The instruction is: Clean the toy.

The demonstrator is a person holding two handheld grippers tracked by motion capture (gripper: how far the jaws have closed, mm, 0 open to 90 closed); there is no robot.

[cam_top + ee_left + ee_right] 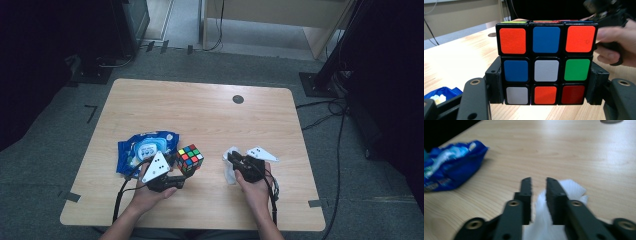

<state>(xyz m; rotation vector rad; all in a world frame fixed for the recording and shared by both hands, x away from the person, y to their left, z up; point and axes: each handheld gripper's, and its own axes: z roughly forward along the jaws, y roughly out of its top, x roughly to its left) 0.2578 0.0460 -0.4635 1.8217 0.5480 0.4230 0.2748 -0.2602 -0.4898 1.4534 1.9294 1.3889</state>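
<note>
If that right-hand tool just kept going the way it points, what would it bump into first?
Probably the white wipe lying between and just ahead of the right tool; beyond it is bare wooden table, though depth is hard to judge.

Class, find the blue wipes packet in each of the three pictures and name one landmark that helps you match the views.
High view: the blue wipes packet lies left of centre on the table, beside the cube.
Left gripper view: a blue corner at the bottom left, left of the cube.
Right gripper view: far left, on the wood.
Shared landmark: the dark round disc near the table's far edge.

Black grippers, ribbed fingers (554,192), brass-ringed screw holes, grey triangular plates, trailing cables.
</note>
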